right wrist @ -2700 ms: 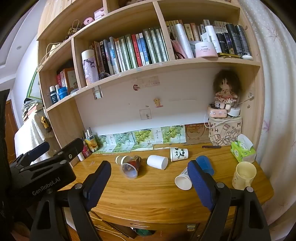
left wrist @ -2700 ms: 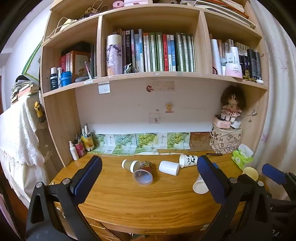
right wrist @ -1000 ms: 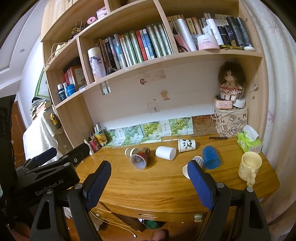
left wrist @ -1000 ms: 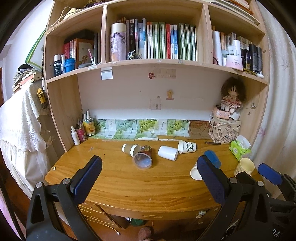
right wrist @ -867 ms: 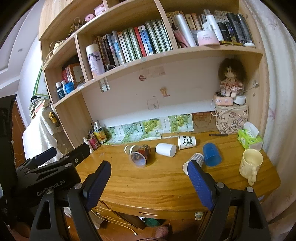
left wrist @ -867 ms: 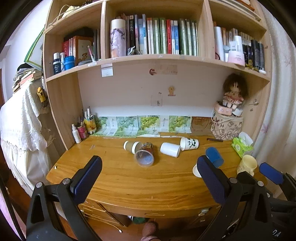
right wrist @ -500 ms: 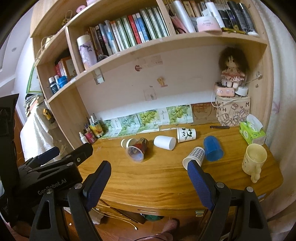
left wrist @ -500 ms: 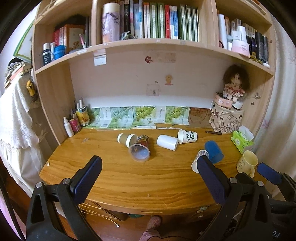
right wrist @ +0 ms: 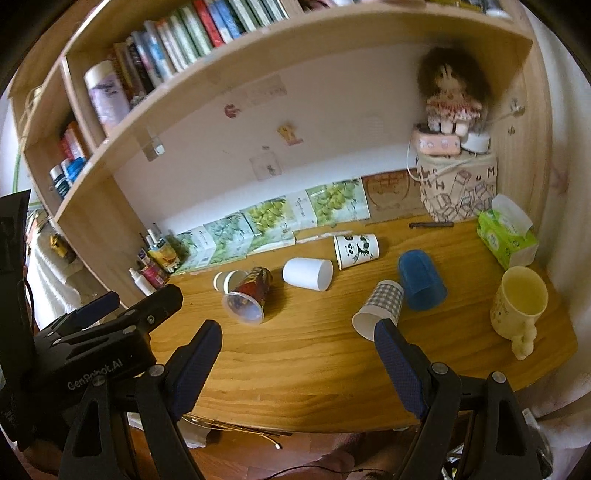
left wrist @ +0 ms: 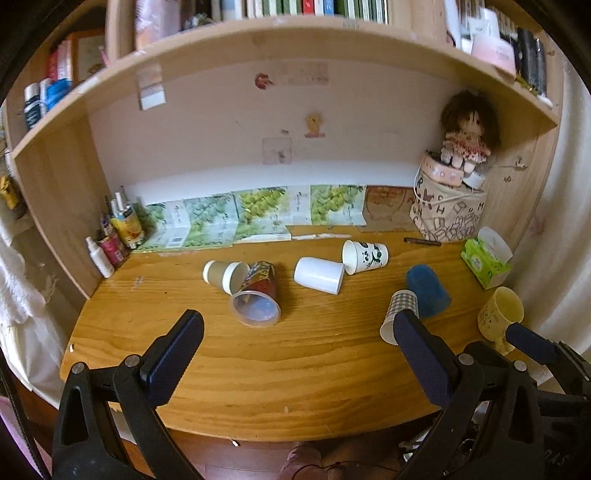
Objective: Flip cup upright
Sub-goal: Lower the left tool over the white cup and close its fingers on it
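cups lying: 6 | mug upright: 1 | doll: 1

L gripper, R gripper: both jaws wide apart, nothing held.

In the left wrist view the near end of the checked cup is hidden behind a finger of the left gripper. The brown cup is partly covered by the printed cup in front of it. The books on the upper shelf are cut off by the top edge, and their titles are too blurred to read. In the right wrist view the doll is blurred.
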Demonstrator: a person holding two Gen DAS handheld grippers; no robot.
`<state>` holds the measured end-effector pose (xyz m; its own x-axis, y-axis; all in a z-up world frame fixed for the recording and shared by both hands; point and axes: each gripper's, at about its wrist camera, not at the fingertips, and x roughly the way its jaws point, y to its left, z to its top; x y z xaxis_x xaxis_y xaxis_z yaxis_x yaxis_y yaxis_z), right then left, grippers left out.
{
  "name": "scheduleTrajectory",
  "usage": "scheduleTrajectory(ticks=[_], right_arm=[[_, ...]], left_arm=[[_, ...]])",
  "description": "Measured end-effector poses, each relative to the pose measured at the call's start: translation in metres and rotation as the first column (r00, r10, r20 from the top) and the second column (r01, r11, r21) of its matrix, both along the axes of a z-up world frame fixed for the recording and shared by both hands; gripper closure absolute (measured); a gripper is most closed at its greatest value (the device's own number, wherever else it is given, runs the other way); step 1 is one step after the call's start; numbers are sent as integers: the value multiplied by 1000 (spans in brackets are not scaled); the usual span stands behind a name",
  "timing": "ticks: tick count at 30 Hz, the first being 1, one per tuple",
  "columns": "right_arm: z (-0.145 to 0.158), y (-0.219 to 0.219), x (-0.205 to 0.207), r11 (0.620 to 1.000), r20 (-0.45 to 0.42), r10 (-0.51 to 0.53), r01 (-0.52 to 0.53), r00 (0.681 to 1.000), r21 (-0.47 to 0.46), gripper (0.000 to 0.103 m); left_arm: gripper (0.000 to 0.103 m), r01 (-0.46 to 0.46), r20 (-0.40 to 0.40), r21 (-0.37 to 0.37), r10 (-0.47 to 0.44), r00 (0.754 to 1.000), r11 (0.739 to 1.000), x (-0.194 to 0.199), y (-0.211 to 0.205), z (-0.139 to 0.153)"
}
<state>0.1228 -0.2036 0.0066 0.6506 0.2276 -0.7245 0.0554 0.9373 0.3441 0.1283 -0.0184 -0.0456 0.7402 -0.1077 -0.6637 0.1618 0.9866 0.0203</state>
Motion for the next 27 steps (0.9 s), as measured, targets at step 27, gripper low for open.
scheduleTrajectory(ticks=[27], right_arm=[[-77, -18, 119, 974, -291, -56, 117, 955, 196, 18]], left_arm=[[1, 371, -302, 136, -319, 899, 919, 172, -30, -61]])
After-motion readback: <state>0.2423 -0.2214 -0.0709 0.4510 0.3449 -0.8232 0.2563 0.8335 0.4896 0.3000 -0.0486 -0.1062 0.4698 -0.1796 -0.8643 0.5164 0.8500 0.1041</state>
